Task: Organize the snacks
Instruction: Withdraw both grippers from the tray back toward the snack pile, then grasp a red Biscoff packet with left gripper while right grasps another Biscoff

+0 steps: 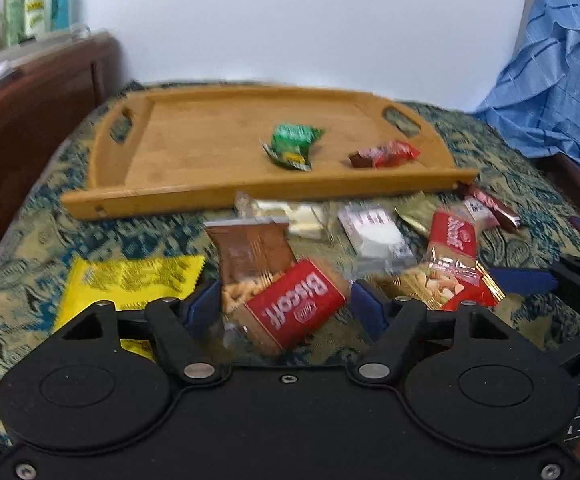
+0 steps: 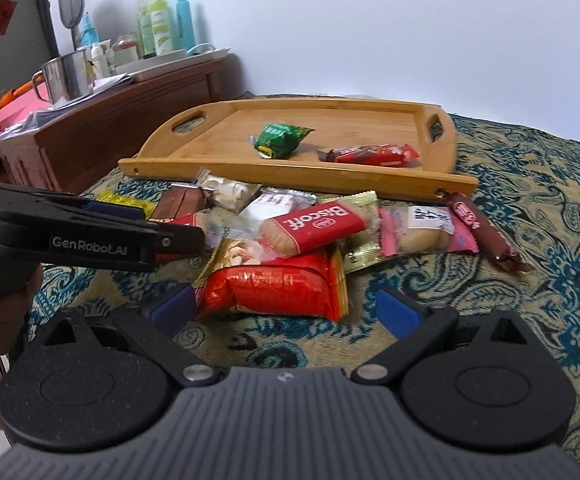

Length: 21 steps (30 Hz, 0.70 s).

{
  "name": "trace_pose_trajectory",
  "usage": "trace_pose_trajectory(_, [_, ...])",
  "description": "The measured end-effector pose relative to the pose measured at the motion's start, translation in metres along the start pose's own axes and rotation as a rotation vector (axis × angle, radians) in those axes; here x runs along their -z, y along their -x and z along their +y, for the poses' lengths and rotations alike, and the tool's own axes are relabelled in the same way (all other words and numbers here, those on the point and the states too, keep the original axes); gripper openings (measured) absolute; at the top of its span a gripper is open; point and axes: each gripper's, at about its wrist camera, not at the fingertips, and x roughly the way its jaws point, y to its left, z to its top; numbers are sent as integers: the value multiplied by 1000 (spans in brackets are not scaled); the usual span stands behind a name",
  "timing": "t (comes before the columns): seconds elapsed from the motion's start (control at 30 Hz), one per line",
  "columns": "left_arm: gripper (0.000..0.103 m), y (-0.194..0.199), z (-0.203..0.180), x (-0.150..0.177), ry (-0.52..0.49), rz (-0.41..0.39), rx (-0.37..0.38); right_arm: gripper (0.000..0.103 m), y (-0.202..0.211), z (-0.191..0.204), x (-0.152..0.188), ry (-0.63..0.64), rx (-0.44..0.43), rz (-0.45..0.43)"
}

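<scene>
Although the left wrist view is smeared by motion, the left gripper (image 1: 283,308) shows plainly enough: its blue pads stand partly apart with a red Biscoff packet (image 1: 296,310) lying between them, and a gap shows on the right side, so I judge that nothing is gripped yet. The wooden tray (image 1: 161,196) lies at twelve o'clock from the gripper, with a green packet (image 1: 292,146) and a red bar (image 1: 386,154) already on it. A brown nut packet (image 1: 249,256) lies partly under the Biscoff at eleven o'clock, and a yellow packet (image 1: 129,280) sits at nine. To do this step well, the pads should close on the Biscoff alone, square across its short sides, so the brown packet is not dragged up with it.

In the right wrist view, the right gripper (image 2: 285,308) stands wide open and empty, with a shiny red foil packet (image 2: 273,288) just ahead between the pads at twelve o'clock. The foil looks slippery, so a firm, centred pinch would suit. A second Biscoff packet (image 2: 314,226) lies further on at twelve, a pink-wrapped cake (image 2: 426,232) at one, and a brown bar (image 2: 486,232) at two. The left tool enters at nine, so the two hands should lift one after the other to avoid a clash over the pile.
</scene>
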Motion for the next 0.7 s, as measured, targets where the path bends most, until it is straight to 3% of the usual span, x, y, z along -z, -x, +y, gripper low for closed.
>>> trace_pose_trajectory(0.3, [47,6,-12,7,-107,-14,-37,100,-9,7,-1,15,-8,-6])
trace_pose_trajectory(0.37, [40,9,-15,8,-112,-17,-34,91,-9,8,-1,15,-15,-9])
trace_pose_trajectory(0.47, [34,13,-22,9,-120,-27,-30,83,-6,12,0,29,-8,-23])
trace_pose_trajectory(0.63, [33,20,-28,10,-119,-38,-44,81,2,13,2,30,-15,-39])
trace_pose_trajectory(0.7, [27,22,-28,11,-113,-40,-44,81,6,12,3,24,-16,-46])
